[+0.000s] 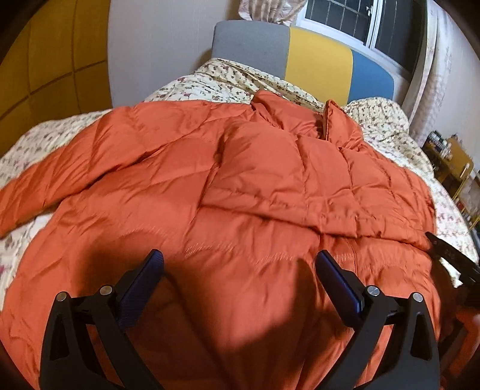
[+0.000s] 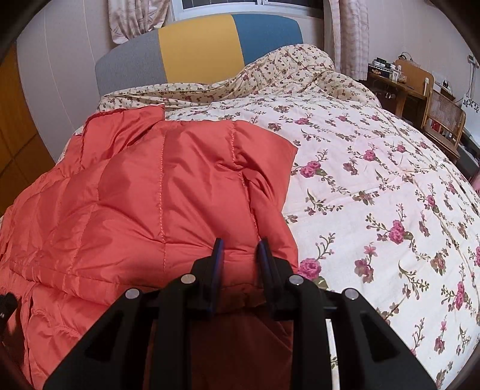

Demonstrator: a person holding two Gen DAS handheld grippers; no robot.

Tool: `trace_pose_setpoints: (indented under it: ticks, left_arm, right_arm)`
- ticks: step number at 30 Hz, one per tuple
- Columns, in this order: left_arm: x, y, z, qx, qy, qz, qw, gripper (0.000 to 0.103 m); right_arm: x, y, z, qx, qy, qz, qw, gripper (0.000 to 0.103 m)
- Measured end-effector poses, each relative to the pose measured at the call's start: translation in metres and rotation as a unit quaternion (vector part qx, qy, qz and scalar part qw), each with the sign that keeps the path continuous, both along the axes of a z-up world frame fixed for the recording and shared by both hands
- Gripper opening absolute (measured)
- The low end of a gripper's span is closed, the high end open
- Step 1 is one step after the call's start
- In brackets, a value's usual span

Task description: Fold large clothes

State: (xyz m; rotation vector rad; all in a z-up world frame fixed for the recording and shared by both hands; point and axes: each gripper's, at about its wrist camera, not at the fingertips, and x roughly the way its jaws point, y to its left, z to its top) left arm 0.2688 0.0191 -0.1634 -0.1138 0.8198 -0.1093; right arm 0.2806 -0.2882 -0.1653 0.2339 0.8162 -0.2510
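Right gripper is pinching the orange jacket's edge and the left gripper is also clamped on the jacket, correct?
Not quite. The left gripper is open above the orange jacket, holding nothing, as the left wrist view shows. The right gripper does pinch the jacket's edge.

Place: I'm in a home bedroom
Evidence: bed (image 2: 375, 168) with floral quilt, padded headboard (image 2: 198, 48), curtained window (image 1: 345, 18)

We see open floral quilt (image 2: 375, 168) to the right of the jacket (image 2: 156, 192), bare right out to the bed's edge, so a gripper could pass there. Left of the jacket (image 1: 240, 186) only a narrow strip of quilt (image 1: 18, 156) shows. The headboard (image 2: 198, 48) closes the far end; a desk (image 2: 399, 84) and chair (image 2: 444, 117) crowd the far right.
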Motion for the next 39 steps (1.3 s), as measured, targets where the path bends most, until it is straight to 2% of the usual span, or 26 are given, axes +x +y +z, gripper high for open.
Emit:
trace_pose_setpoints:
  ticks: [6,10,13,15,18,20,21,24,26,27,29,31,35,36,37,39]
  left_arm:
    - [-0.019,0.037,0.013,-0.042,-0.013,-0.001,0.999,0.1]
    - [-0.026,0.09,0.027,-0.064,-0.032,0.056,0.9959,0.1]
    - [-0.025,0.144,0.031,-0.06,-0.026,0.13,0.9894,0.1]
    - [-0.027,0.18,0.031,-0.067,-0.013,0.19,0.9793,0.1]
    - [-0.037,0.232,0.024,-0.13,-0.004,0.259,0.957,0.1]
    - [-0.046,0.266,0.018,-0.181,-0.003,0.305,0.9349,0.1]
    - [-0.052,0.276,0.015,-0.195,-0.004,0.321,0.9267,0.1]
    - [-0.072,0.314,0.005,-0.246,-0.014,0.394,0.8855,0.1]
    - [-0.083,0.335,0.0,-0.276,-0.02,0.422,0.8636,0.099]
    - [-0.088,0.342,-0.002,-0.292,-0.028,0.422,0.8579,0.095]
    - [-0.096,0.349,-0.002,-0.303,-0.046,0.424,0.8522,0.094]
    - [-0.096,0.354,-0.001,-0.302,-0.051,0.426,0.8516,0.093]
    - [-0.089,0.362,0.001,-0.297,-0.06,0.445,0.8429,0.092]
    - [-0.087,0.364,0.002,-0.297,-0.062,0.451,0.8391,0.089]
    - [-0.085,0.37,-0.001,-0.298,-0.065,0.457,0.8358,0.081]
    - [-0.074,0.377,-0.006,-0.315,-0.063,0.458,0.829,0.071]
  right_arm:
    - [0.0,0.0,0.0,0.0,0.0,0.0,1.0,0.023]
    - [0.0,0.001,0.0,0.0,0.0,0.0,1.0,0.023]
    - [0.0,0.001,0.0,-0.001,0.0,0.0,1.0,0.024]
    - [0.0,0.001,0.0,-0.001,0.0,0.0,1.0,0.024]
    - [0.0,0.0,0.0,0.001,0.0,0.0,1.0,0.024]
    - [0.001,0.001,0.0,-0.001,0.0,0.0,1.0,0.024]
    - [0.0,0.001,0.0,-0.001,0.0,0.0,1.0,0.024]
    - [0.0,0.001,0.0,0.0,0.0,0.0,1.0,0.024]
    - [0.0,0.001,0.0,0.0,0.0,0.0,1.0,0.024]
    - [0.0,0.001,0.0,0.001,0.0,-0.001,1.0,0.024]
    - [0.0,0.001,0.001,0.001,-0.001,-0.001,1.0,0.024]
    - [0.001,0.001,0.001,0.0,0.0,-0.001,1.0,0.024]
    - [0.0,0.001,0.001,0.0,0.0,-0.001,1.0,0.024]
    - [0.0,0.001,0.001,0.0,0.0,-0.001,1.0,0.024]
    - [0.0,0.001,0.001,0.0,0.0,-0.001,1.0,0.024]
    - [0.0,0.001,0.001,-0.001,0.0,-0.001,1.0,0.024]
